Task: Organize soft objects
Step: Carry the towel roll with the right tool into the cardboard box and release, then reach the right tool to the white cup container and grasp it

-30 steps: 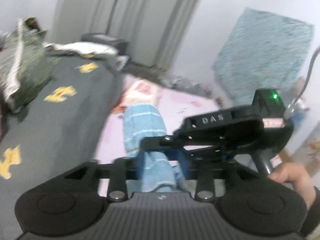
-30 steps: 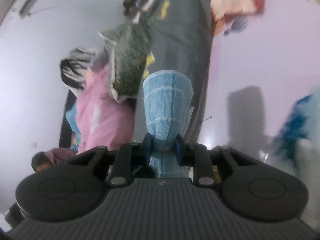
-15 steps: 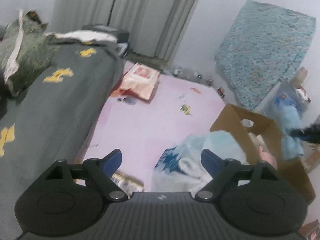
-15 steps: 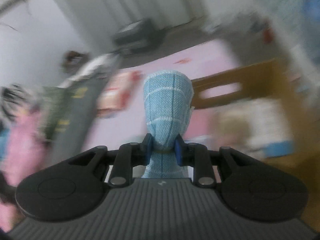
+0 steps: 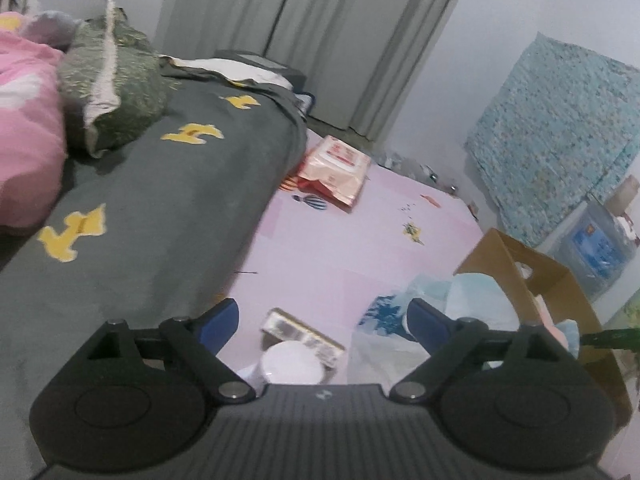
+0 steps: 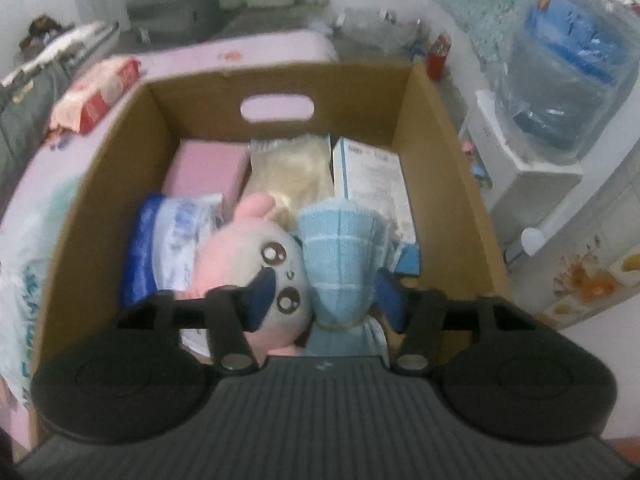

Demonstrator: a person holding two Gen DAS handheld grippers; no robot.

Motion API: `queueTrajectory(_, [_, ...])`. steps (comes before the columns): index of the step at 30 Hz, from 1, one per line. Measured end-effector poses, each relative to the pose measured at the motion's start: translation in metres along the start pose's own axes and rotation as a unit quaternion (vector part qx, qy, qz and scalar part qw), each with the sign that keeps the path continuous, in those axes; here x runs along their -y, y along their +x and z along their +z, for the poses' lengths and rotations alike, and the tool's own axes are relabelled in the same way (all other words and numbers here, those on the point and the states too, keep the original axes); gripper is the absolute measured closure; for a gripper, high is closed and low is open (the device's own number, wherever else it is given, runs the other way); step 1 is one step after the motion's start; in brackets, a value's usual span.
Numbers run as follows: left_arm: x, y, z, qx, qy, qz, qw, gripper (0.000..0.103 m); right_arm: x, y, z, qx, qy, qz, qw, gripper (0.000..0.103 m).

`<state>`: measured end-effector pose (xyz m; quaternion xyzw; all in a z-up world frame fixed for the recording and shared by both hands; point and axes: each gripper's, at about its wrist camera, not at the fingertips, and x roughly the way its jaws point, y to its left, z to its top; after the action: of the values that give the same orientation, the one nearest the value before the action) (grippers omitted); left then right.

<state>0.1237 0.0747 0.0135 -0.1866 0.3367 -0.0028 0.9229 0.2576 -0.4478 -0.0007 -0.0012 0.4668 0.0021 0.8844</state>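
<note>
A rolled light-blue cloth (image 6: pixel 340 256) stands inside the cardboard box (image 6: pixel 100 184), leaning against a pink plush toy (image 6: pixel 248 264). My right gripper (image 6: pixel 325 300) hovers over the box with its jaws opening. The cloth is still between them, and the left pad stands clear of it. In the left wrist view the same box (image 5: pixel 516 264) sits at the right on the pink floor. My left gripper (image 5: pixel 322 316) is low over the floor beside the bed, its jaws opening wide with nothing between them.
The box also holds a pink carton (image 6: pixel 208 168), a beige packet (image 6: pixel 292 164), a white carton (image 6: pixel 372 172) and a blue-white pack (image 6: pixel 168 236). A grey-covered bed (image 5: pixel 160 200) fills the left. A white lid (image 5: pixel 292 368) and plastic bag (image 5: pixel 384 320) lie on the floor. A water bottle (image 6: pixel 568 80) stands to the right.
My left gripper let go of the blue cloth and opened wide. My right gripper carried the cloth from near the bed to over the box and its jaws have parted from it.
</note>
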Motion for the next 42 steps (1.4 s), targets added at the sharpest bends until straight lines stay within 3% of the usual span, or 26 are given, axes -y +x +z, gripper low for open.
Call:
queueTrajectory(2, [-0.005, -0.005, -0.002, 0.002, -0.006, 0.004, 1.0, 0.011, -0.005, -0.014, 0.001, 0.018, 0.01, 0.003, 1.0, 0.045])
queueTrajectory(4, [-0.01, -0.011, -0.004, 0.006, -0.009, 0.012, 0.9999, 0.011, -0.012, -0.035, 0.004, 0.038, 0.028, 0.033, 0.998, 0.044])
queueTrajectory(7, [-0.014, -0.02, -0.008, 0.011, -0.011, 0.024, 0.9996, 0.011, -0.025, -0.064, 0.007, 0.064, 0.051, 0.119, 0.989, 0.039])
queueTrajectory(11, [-0.017, -0.03, -0.018, 0.011, -0.011, 0.024, 0.9996, 0.011, -0.06, -0.085, 0.007, 0.069, 0.061, 0.248, 0.964, 0.037])
queueTrajectory(17, [-0.01, -0.036, -0.035, -0.002, -0.003, 0.005, 1.0, 0.018, -0.146, -0.079, 0.005, 0.02, 0.04, 0.394, 0.918, 0.037])
queueTrajectory(21, [-0.007, -0.034, -0.046, -0.008, 0.002, -0.005, 1.0, 0.032, -0.212, -0.058, -0.004, -0.053, 0.009, 0.439, 0.897, 0.039])
queueTrajectory(25, [-0.005, -0.029, -0.057, -0.022, 0.008, -0.014, 0.9996, 0.048, -0.265, -0.038, -0.021, -0.113, -0.022, 0.441, 0.89, 0.044])
queueTrajectory(31, [-0.006, -0.019, -0.068, -0.028, 0.008, -0.023, 0.9993, 0.065, -0.302, -0.011, -0.037, -0.143, -0.035, 0.409, 0.9, 0.055])
queueTrajectory(36, [-0.003, -0.007, -0.074, -0.035, 0.02, -0.001, 0.9992, 0.066, -0.331, 0.005, -0.033, -0.139, -0.064, 0.379, 0.913, 0.053])
queueTrajectory(42, [-0.008, 0.005, -0.079, -0.047, 0.002, 0.006, 0.9989, 0.068, -0.384, 0.011, -0.038, -0.12, -0.149, 0.33, 0.924, 0.045])
